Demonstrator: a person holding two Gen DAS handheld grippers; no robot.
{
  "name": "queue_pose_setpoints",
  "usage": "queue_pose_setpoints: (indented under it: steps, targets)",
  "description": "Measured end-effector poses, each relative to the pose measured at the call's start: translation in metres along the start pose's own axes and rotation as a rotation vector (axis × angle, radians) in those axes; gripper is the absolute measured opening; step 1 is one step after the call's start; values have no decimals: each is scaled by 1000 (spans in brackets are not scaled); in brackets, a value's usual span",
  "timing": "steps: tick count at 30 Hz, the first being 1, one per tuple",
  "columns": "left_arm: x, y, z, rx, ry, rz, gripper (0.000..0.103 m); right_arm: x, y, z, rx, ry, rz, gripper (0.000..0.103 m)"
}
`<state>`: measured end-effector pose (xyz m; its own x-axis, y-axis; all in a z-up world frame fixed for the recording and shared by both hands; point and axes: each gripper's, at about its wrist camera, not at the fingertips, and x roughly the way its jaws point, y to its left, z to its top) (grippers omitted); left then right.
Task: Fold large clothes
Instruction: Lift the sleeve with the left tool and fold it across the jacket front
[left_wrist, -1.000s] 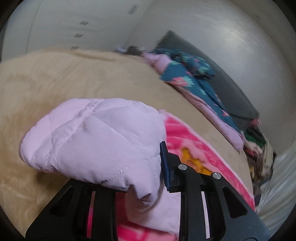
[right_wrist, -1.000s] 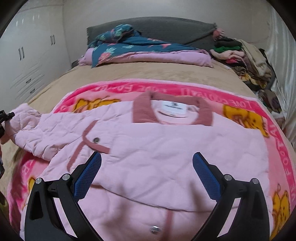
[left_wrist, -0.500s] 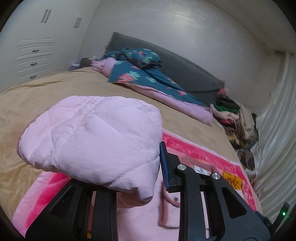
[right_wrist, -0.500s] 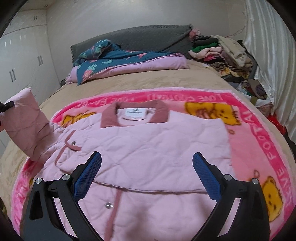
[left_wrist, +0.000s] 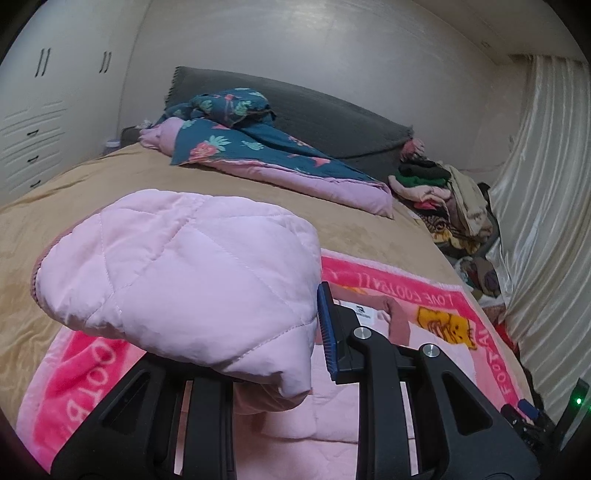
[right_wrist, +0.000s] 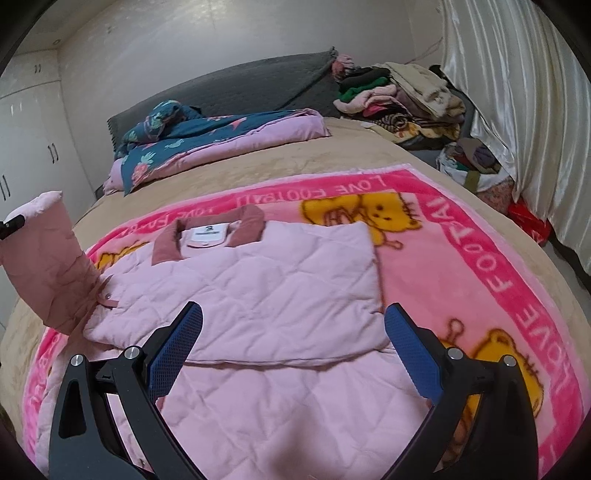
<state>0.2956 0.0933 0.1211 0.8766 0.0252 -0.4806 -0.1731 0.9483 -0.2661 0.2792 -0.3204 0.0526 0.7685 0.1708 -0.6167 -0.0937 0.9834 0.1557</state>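
Observation:
A pale pink quilted jacket (right_wrist: 258, 280) with a dusty-rose collar lies face down on a pink cartoon blanket (right_wrist: 480, 258); its right side is folded over the back. My left gripper (left_wrist: 295, 354) is shut on the jacket's left sleeve (left_wrist: 177, 280) and holds it lifted above the bed. The raised sleeve also shows at the left edge of the right wrist view (right_wrist: 44, 258). My right gripper (right_wrist: 291, 354) is open and empty, hovering over the jacket's lower back.
A tan bedspread (left_wrist: 110, 184) covers the bed. A teal floral and pink quilt (right_wrist: 207, 136) lies by the grey headboard (right_wrist: 240, 88). A pile of clothes (right_wrist: 399, 99) sits at the far right. Curtains (right_wrist: 517, 110) hang right, white wardrobes (left_wrist: 37, 110) left.
My left gripper has lifted the sleeve higher and swung it rightwards towards the jacket body. The right gripper's view has shifted towards the blanket's right side; it stays open.

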Motion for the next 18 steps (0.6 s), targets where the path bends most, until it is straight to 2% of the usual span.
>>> queue_pose_setpoints:
  steps: [5, 9, 14, 18]
  targets:
    - [5, -28, -7, 54, 13, -18, 16, -6, -17, -1, 28, -13, -3, 98]
    - [14, -56, -16, 137, 28, -33, 16, -10, -30, -4, 49, -15, -3, 98]
    - [24, -91, -41, 265, 57, -58, 16, -12, -45, -11, 77, -9, -11, 98]
    - [39, -117, -67, 352, 111, -96, 16, -13, -58, -18, 108, -3, -21, 98]
